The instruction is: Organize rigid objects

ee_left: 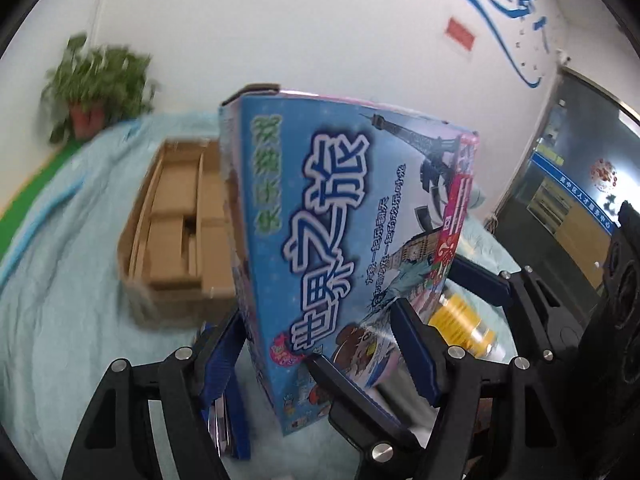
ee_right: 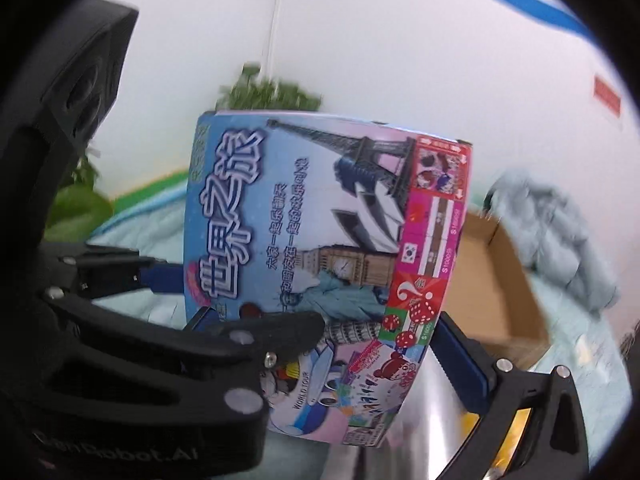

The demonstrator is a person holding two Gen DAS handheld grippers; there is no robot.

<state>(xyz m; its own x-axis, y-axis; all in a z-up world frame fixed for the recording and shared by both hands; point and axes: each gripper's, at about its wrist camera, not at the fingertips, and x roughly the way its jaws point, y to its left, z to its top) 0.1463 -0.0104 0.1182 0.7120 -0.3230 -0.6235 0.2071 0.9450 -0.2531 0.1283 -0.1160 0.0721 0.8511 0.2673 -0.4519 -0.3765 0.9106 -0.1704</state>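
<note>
Flat blue-and-pink printed cardboard game box [ee_left: 344,248] is centre frame in both views, stood on edge and tilted, lifted above the light blue cloth [ee_left: 60,280]. Left gripper [ee_left: 316,344] is clamped on its lower edge. Right gripper [ee_right: 384,344] straddles the same box, pads pressing both sides. Open brown cardboard box [ee_left: 176,224] sits behind it, left of centre.

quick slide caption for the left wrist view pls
Left gripper clamps a blue board game box upright above the teal cloth, an open cardboard box behind.
</note>
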